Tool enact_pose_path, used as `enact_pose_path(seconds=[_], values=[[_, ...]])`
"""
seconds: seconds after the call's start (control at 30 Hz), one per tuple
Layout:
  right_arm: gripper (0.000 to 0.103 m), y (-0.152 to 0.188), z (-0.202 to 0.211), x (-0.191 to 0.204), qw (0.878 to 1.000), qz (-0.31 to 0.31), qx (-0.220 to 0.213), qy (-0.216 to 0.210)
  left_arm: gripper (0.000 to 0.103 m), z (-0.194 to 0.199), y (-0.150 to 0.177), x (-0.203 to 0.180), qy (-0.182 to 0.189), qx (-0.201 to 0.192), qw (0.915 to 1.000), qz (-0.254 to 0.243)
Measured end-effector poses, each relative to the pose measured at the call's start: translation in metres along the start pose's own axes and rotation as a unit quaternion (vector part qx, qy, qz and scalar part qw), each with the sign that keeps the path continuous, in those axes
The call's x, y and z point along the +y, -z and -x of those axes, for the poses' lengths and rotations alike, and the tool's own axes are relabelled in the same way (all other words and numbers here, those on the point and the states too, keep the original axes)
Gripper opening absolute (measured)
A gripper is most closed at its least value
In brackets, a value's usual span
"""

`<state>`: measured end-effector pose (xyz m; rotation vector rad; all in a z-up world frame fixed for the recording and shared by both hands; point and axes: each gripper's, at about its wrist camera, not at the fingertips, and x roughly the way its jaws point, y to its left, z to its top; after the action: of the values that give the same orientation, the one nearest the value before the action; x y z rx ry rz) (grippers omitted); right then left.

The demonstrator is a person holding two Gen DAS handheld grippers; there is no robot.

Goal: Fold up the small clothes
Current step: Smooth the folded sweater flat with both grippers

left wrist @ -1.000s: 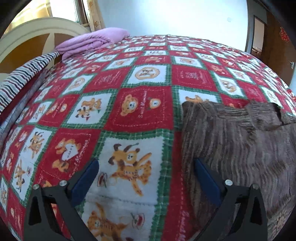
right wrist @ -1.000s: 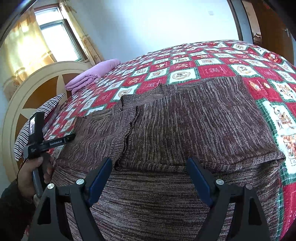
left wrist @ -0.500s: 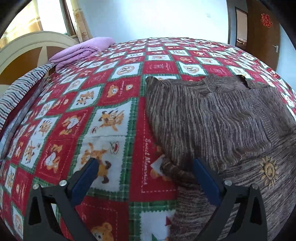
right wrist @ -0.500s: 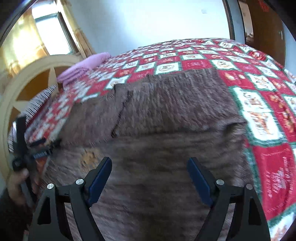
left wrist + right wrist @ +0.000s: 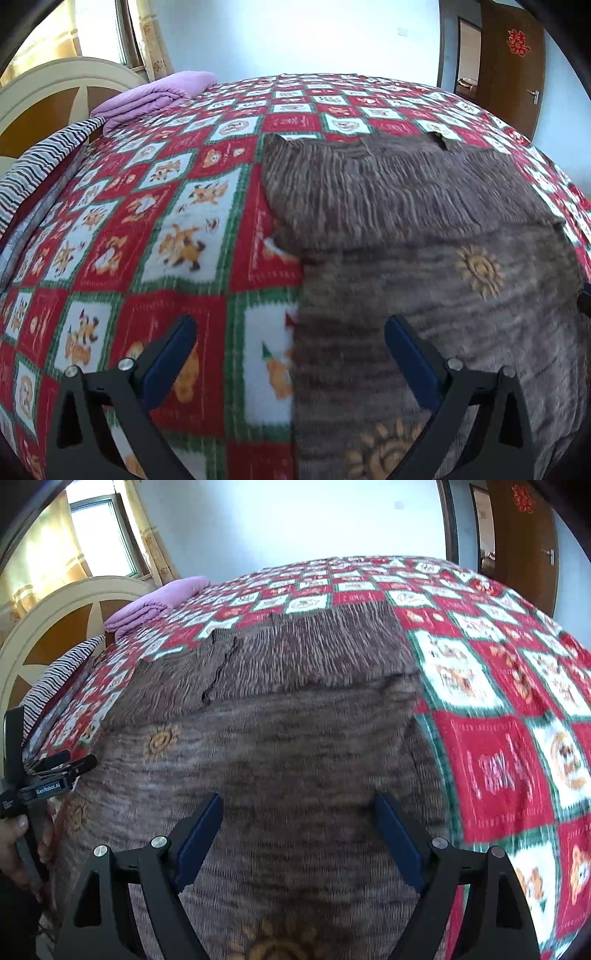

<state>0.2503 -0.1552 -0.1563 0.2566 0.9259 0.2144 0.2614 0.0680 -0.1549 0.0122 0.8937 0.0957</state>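
- Both wrist views have pulled back toward the near end of the sweater since 0.5 s ago; more of its sun-patterned lower half now fills the frames, with motion blur in both.
- left gripper: jaws spread wide, nothing between the blue pads. It straddles the sweater's left edge — left finger over the bedspread, right finger over the knit.
- right gripper: jaws also wide apart, nothing clamped, both fingers over the middle of the sweater.
- brown knit sweater: lies spread on the bed, far part folded over with a clear fold line running across, yellow sun motifs on the near part. A small dark gap shows along its far edge.
- Whether either gripper's fingertips touch the fabric — cannot tell.
- person's left hand holds the left gripper's handle at the left edge of the right wrist view, just beside the sweater's left edge.
- bedspread: red/white/green checks with bear prints, under the sweater.
- Far left corner: folded purple blanket, striped cloth by the cream headboard.
- brown door at far right.
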Motion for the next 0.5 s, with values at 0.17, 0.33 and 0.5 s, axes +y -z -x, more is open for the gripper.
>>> enact_pose_path(seconds=[0.17,0.33,0.5], values=[[0.085,0.014,0.013,-0.003,1.0,0.003,0.002,0.011,0.103,0.015,0.018,-0.001,0.013,0.003,0.9999,0.008],[0.085,0.025,0.024,-0.002,1.0,0.003,0.009,0.017,0.103,0.033,0.034,0.0,0.022,-0.001,0.9997,0.014],[0.085,0.036,0.03,0.003,1.0,0.01,0.015,0.02,0.103,0.043,0.046,-0.002,0.023,0.0,0.9997,0.005]])
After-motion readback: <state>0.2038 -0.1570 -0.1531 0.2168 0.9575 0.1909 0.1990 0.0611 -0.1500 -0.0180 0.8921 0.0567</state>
